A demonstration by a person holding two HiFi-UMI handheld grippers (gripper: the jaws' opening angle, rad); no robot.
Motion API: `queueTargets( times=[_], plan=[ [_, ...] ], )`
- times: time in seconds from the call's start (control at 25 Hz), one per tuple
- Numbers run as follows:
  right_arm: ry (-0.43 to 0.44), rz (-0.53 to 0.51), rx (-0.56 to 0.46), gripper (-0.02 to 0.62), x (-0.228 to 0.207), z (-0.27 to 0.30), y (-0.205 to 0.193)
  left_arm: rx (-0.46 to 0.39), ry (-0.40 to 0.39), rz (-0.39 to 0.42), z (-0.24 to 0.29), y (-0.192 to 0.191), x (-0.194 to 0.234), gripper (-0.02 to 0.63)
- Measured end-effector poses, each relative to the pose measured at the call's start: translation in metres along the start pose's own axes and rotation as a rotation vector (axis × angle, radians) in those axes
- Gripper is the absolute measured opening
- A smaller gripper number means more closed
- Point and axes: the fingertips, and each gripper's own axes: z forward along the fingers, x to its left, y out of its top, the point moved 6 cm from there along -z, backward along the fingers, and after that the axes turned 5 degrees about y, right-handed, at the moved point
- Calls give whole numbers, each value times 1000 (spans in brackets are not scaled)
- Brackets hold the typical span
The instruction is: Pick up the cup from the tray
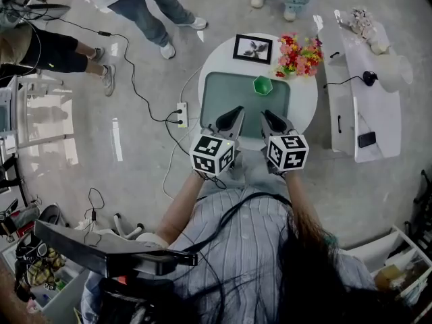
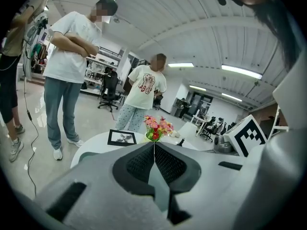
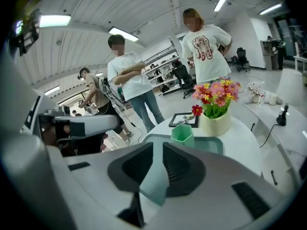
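A small green faceted cup [image 1: 262,84] stands upright at the far right corner of the grey-green tray [image 1: 233,90] on the round white table [image 1: 307,96]. In the right gripper view the cup [image 3: 183,134] sits just beyond the jaw tips, slightly right. My left gripper [image 1: 236,113] hovers over the tray's near edge, shut and empty; its jaws [image 2: 154,145] meet at the tips. My right gripper [image 1: 268,117] hangs beside it, near side of the cup, apart from it. Its jaws [image 3: 158,145] stand almost together with nothing between them.
A framed picture [image 1: 252,48] and a vase of flowers [image 1: 299,55] stand behind the tray. A white side table [image 1: 368,93] with a phone is at the right. A power strip [image 1: 181,113] and cables lie on the floor at the left. People stand beyond the table.
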Motion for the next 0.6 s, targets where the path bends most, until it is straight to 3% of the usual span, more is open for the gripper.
queueTargets(
  times=[0.28, 0.52, 0.6],
  plan=[
    [8, -3, 99, 56, -41, 31, -7, 26, 45, -11, 20, -4, 4, 15],
    [27, -56, 176, 202, -68, 60, -20, 35, 68, -2, 30, -1, 10, 15],
    [26, -75, 202, 225, -73, 68, -24, 35, 81, -5, 31, 0, 13, 15]
  ],
)
